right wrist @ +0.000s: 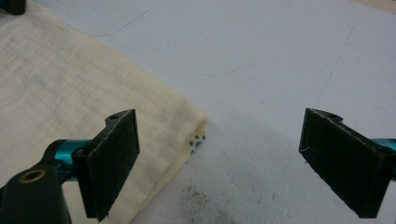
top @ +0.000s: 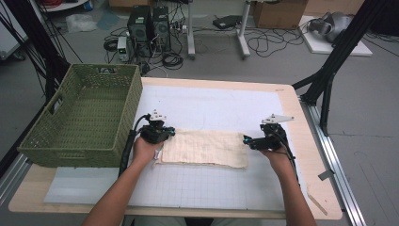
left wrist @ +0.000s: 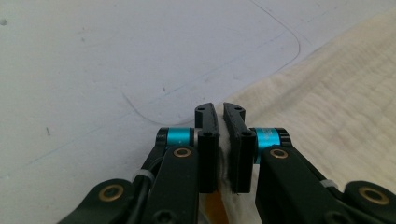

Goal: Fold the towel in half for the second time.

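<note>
Folded cream cloth (top: 203, 149) lying flat on the white gridded mat (top: 211, 188) of the table, between my two grippers, with the green woven basket (top: 80, 117) standing at the mat's left end. My left gripper (top: 162, 134) is pressed together on the cloth's left edge; in the left gripper view the jaws of this gripper (left wrist: 219, 140) stand nearly parallel with a thin fold of fabric (left wrist: 327, 107) pinched between them. My right gripper (top: 248, 140) is spread wide at the right end, one jaw over the cloth and the other over bare mat, gripping nothing.

Handling, as I judge it: the cloth looks light, soft and limp, a crinkled gauze-like weave that will sag and drape once lifted. It will not slip much against the rough pads (right wrist: 112, 158). The best hold is at corners or along the folded edge, taking all layers at once.

The right gripper view shows the layered corner (right wrist: 194, 128) with a small blue printed mark inside the fold, too small to read from the high view. The high view alone gives the cloth's full outline.
</note>
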`<act>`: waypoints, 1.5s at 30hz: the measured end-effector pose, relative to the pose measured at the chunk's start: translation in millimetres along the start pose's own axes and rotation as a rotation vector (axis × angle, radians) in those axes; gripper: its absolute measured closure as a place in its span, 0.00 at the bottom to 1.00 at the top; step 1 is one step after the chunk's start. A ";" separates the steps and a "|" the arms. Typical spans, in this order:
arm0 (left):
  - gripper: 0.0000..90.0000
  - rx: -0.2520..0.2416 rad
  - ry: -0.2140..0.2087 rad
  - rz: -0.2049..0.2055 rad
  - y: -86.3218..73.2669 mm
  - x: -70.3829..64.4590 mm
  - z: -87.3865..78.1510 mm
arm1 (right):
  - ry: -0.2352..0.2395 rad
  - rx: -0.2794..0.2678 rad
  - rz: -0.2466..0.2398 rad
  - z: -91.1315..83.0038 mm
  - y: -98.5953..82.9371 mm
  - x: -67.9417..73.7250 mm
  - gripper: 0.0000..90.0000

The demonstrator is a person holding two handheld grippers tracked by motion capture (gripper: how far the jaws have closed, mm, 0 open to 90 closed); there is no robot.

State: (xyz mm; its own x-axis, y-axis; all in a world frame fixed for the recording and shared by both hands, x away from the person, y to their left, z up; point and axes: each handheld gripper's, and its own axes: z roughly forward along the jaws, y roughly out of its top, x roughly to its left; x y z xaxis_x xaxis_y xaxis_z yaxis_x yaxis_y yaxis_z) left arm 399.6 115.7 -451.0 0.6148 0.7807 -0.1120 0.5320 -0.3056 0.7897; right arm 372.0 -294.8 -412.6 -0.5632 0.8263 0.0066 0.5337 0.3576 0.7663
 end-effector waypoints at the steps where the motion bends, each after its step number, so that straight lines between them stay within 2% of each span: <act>1: 0.94 0.000 -0.004 -0.001 0.0 0.3 0.0 | 0.010 0.007 -0.005 3.2 2.7 -0.3 0.21; 3: 0.94 -0.001 -0.005 -0.002 -0.1 0.2 0.0 | 0.014 0.007 -0.015 8.4 6.5 -0.1 0.26; 9: 0.94 -0.004 -0.014 -0.021 -0.4 1.5 0.0 | 0.035 0.019 -0.008 26.3 14.5 -0.9 0.42; 13: 0.94 -0.004 -0.021 -0.029 -0.6 2.5 -0.2 | 0.046 0.029 -0.020 34.4 15.4 0.4 0.47; 15: 0.94 -0.007 -0.024 -0.033 -0.7 3.1 -0.1 | 0.061 0.029 -0.009 39.1 14.4 0.1 0.48; 17: 0.94 -0.007 -0.024 -0.035 -0.7 2.8 -0.2 | 0.090 0.049 0.004 44.7 12.3 0.4 0.52; 19: 0.94 -0.008 -0.025 -0.035 -0.8 2.9 -0.1 | 0.110 0.075 -0.004 48.3 10.6 1.4 0.55; 23: 0.93 -0.009 -0.026 -0.037 -0.8 3.4 -0.2 | 0.107 0.116 -0.029 50.0 7.3 2.8 0.60; 28: 0.93 -0.008 -0.025 -0.035 -0.9 3.2 -0.4 | 0.133 0.093 -0.006 45.5 0.2 -1.3 0.66; 32: 0.93 -0.007 -0.028 -0.035 -0.9 3.2 -0.5 | 0.149 0.082 -0.005 40.8 -5.1 -3.0 0.75; 34: 0.94 -0.006 -0.032 -0.039 -0.9 3.4 -0.4 | 0.168 0.078 0.006 38.9 -7.3 -2.7 0.85; 35: 0.94 -0.002 -0.036 -0.040 -0.9 3.9 -0.8 | 0.163 0.067 -0.006 37.9 -8.5 -1.1 0.91; 39: 0.94 -0.008 -0.036 -0.052 -0.3 3.9 -1.6 | 0.143 0.060 -0.037 35.9 -8.8 4.3 0.94; 41: 0.94 -0.035 -0.036 -0.063 1.3 4.1 -4.2 | 0.121 0.035 -0.047 33.1 -7.0 4.5 0.95; 43: 0.94 -0.090 -0.036 -0.075 4.6 4.0 -9.4 | 0.106 -0.001 -0.053 28.6 -4.8 4.4 0.95; 45: 0.94 -0.109 -0.035 -0.058 6.4 3.5 -12.9 | 0.090 -0.030 -0.059 24.1 -2.7 5.0 0.95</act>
State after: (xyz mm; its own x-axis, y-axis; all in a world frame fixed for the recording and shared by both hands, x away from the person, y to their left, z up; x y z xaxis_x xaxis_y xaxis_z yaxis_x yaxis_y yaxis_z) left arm 397.7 123.5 -438.6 0.6054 0.7755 -0.1792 0.5023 -0.1977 0.8418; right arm 382.9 -281.1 -430.2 -0.6479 0.7615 0.0174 0.4794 0.3899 0.7862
